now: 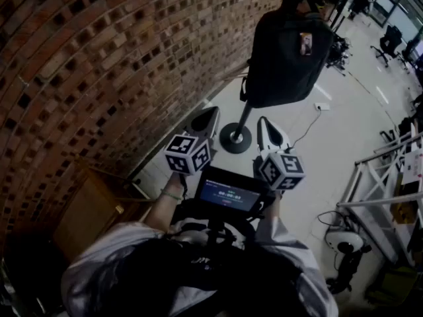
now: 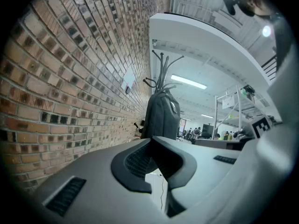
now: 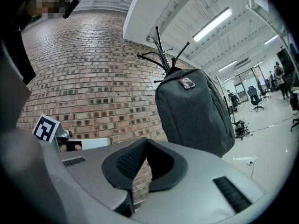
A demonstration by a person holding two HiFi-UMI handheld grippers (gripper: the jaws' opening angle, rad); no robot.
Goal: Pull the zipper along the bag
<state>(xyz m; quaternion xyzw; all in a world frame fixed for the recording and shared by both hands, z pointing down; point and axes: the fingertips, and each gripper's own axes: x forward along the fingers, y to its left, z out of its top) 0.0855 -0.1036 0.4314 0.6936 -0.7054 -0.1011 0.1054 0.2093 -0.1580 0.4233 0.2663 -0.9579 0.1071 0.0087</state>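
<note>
A dark grey backpack (image 1: 287, 51) hangs from a black coat stand (image 1: 236, 136) next to the brick wall. It also shows ahead in the left gripper view, the backpack (image 2: 162, 113) small and far off, and in the right gripper view, the backpack (image 3: 196, 108) larger, with a small tag near its top. Its zipper pull cannot be made out. My left gripper (image 1: 206, 119) and right gripper (image 1: 269, 132) are held level side by side, short of the stand's base and well apart from the bag. Both the left gripper (image 2: 152, 141) and the right gripper (image 3: 145, 141) are shut, with nothing between their tips.
The brick wall (image 1: 79, 58) runs along the left. A wooden cabinet (image 1: 92, 210) stands low at the left. A white metal rack (image 1: 386, 177) is at the right. A power strip with its cable (image 1: 322, 106) lies on the pale floor. A small screen (image 1: 228, 193) sits at the person's chest.
</note>
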